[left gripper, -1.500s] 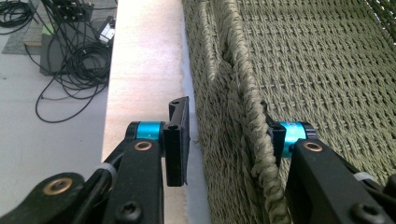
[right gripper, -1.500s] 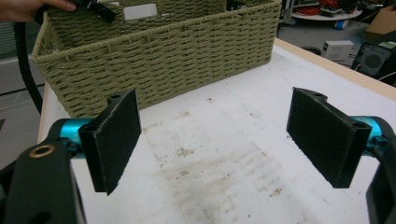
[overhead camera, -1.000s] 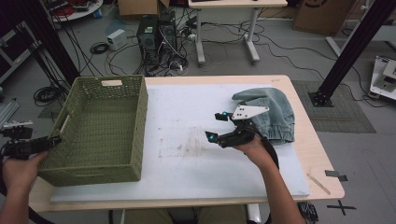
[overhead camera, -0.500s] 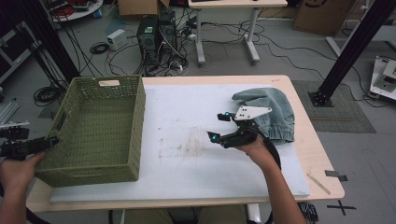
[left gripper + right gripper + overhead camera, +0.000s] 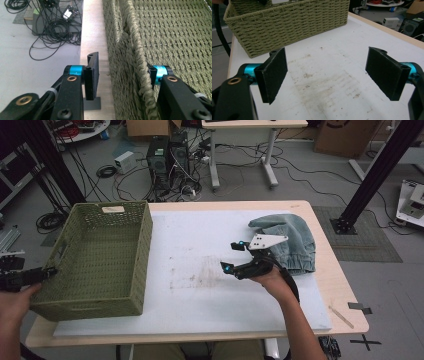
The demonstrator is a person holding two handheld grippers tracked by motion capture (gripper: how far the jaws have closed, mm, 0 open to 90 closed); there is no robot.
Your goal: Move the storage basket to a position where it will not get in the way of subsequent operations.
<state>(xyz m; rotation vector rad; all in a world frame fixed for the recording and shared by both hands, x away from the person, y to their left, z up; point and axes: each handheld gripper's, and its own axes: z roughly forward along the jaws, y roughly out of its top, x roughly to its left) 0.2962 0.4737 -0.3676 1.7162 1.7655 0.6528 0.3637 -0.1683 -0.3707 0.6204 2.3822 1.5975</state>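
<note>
A green woven basket [image 5: 95,260] stands on the left of the table. My left gripper [image 5: 49,271] is at its left wall, held by a hand at the table's corner. In the left gripper view the jaws straddle the basket's braided rim [image 5: 140,65], one outside and one inside. They have just been opening, and the outer pad [image 5: 91,75] stands clear of the weave. My right gripper [image 5: 230,256] hovers open over the white mat [image 5: 200,235], empty, its pads [image 5: 273,75] wide apart and aimed toward the basket [image 5: 287,22]. A blue denim garment [image 5: 292,245] lies just behind it.
The mat [image 5: 332,82] is stained in the middle. A wooden table edge [image 5: 92,30] runs left of the basket. Cables and computer boxes [image 5: 170,160] lie on the floor beyond the table. A black frame post [image 5: 370,175] stands at the right.
The left hand has shifted slightly at the basket's left wall. The right gripper has kept still.
</note>
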